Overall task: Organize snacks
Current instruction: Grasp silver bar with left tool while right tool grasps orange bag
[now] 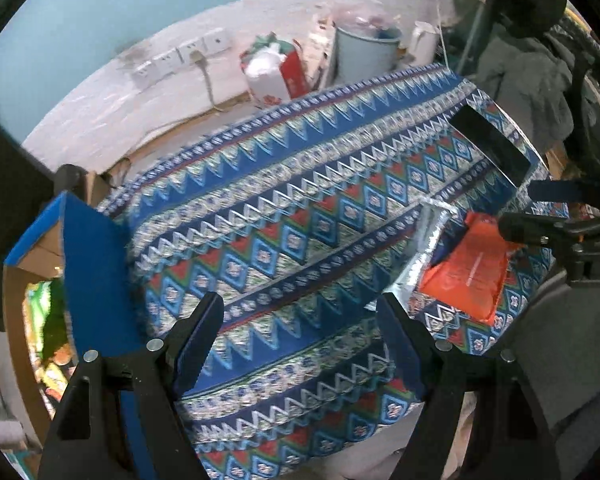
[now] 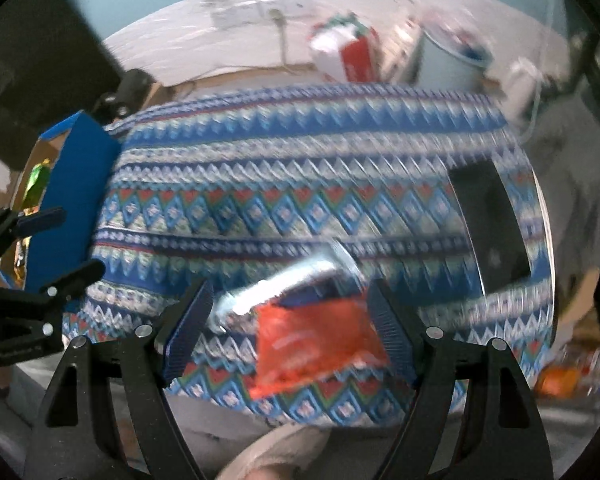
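Observation:
An orange snack packet lies on the patterned tablecloth near its front right edge, overlapping a silver packet. My right gripper hangs open above both packets, which show between its fingers; the pads do not press them. It also shows in the left wrist view as the right gripper. My left gripper is open over bare cloth, with nothing between its fingers. At the table's left end stands a blue cardboard box holding several snack packs.
A black flat object lies at the table's right end. Behind the table are wall sockets, a red and white bag and a pale bucket. A grey garment hangs at the right. The right wrist view is motion-blurred.

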`<state>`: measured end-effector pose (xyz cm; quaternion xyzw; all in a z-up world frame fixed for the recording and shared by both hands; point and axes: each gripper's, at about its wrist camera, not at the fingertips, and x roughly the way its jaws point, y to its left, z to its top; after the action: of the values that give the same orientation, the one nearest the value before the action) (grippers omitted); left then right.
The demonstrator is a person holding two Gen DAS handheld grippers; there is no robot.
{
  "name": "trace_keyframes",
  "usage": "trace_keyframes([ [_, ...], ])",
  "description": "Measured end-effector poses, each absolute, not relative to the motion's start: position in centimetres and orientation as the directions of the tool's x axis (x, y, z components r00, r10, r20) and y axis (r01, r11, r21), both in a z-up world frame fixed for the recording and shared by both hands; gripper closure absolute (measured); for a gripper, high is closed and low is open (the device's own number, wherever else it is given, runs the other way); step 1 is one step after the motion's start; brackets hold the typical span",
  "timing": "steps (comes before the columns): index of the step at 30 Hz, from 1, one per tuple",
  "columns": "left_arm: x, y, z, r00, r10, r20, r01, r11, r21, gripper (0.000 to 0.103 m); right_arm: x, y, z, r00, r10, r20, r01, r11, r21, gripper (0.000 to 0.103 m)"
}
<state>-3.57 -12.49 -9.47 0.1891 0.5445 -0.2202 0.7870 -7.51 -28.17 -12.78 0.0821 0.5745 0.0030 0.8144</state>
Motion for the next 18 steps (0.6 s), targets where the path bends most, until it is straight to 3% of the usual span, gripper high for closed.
trace_keyframes([
  [14,-2.7,-14.9,-12.9,0.258,-0.108,-0.96,0.574,0.817,0.062,0.023,-10.1,-31.8,-18.7,0.196,0.192,-0.962,0.308,0.919,0.246,0.024],
  [18,-2.5,-14.6,-13.3,0.254,-0.095,-0.962,0.57,0.819,0.069,0.023,-8.9,-31.9,-20.5,0.154,0.172,-0.973,0.334,0.918,0.215,0.024],
])
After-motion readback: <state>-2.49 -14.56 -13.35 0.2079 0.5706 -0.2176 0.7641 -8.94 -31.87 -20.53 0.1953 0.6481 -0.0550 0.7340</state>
